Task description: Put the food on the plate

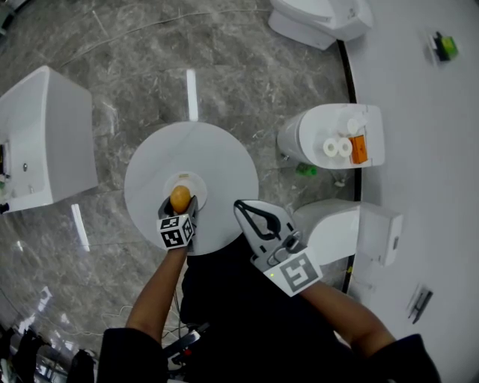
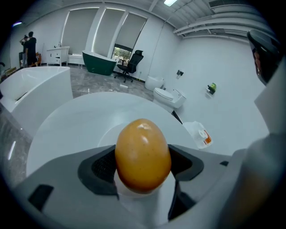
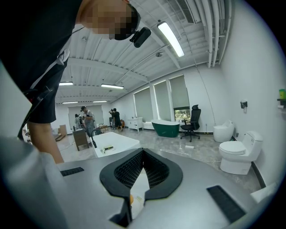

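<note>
An orange egg-shaped food [image 1: 179, 197] sits between the jaws of my left gripper [image 1: 179, 203], which is shut on it. It is held over the near part of a small white plate [image 1: 197, 182] in the middle of a round white table [image 1: 224, 161]. In the left gripper view the food [image 2: 143, 154] fills the gap of the left gripper [image 2: 143, 166], with the plate [image 2: 106, 134] just beyond; whether food and plate touch cannot be told. My right gripper [image 1: 244, 209] hovers at the table's near right edge, shut and empty, its pads meeting at the tip of the right gripper [image 3: 142, 156].
Two white toilets [image 1: 333, 135] [image 1: 352, 228] stand right of the table, one with paper rolls [image 1: 337, 146] on its tank, and a third toilet [image 1: 318, 19] farther back. A white box-shaped unit [image 1: 45, 138] stands left. The floor is grey marble.
</note>
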The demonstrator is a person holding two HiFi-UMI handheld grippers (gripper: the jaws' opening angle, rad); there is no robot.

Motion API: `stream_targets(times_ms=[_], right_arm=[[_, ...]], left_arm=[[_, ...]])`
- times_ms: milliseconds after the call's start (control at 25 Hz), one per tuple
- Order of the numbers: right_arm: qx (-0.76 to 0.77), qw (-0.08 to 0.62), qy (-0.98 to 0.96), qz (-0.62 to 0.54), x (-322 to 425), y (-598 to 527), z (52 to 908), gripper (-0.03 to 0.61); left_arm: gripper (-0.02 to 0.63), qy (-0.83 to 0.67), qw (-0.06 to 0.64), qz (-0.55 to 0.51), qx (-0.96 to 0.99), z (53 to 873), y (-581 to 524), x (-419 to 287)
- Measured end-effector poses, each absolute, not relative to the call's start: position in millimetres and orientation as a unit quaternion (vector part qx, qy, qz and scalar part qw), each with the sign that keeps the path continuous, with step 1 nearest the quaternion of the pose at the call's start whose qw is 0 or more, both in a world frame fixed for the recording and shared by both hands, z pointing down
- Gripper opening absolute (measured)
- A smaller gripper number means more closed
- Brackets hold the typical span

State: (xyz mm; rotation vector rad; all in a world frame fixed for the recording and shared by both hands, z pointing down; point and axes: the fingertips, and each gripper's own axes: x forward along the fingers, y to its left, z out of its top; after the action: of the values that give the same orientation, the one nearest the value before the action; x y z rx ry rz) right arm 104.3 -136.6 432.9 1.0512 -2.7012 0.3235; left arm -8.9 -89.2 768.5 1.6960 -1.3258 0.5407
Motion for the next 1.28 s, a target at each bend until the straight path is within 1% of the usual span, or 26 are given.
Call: stream_targets(times_ms=[160,400,880,1280], right_arm=[[0.36,0.121,-0.919,0.109,106.1,-136.3,436.6,0.008],[0.362,0.116,-0.918,0.113,108.0,-138.4,436.4,0.008],[0.368,0.127,-0.914,0.112,110.0,-139.9,438.2,0.008],[0.377,0.118,-0.912,0.11,112.9,-142.9,435.9,0.008]], left_arm=[[0.336,-0.539,0.454,0.22,0.675,776.8,-87.4,-13.2],[0.336,-0.54,0.461,0.221,0.669,778.9,-85.4,-14.3],[0.337,-0.522,0.45,0.242,0.683,783.8,-89.4,-10.0],[0.337,-0.509,0.447,0.242,0.695,782.4,-89.6,-5.0]])
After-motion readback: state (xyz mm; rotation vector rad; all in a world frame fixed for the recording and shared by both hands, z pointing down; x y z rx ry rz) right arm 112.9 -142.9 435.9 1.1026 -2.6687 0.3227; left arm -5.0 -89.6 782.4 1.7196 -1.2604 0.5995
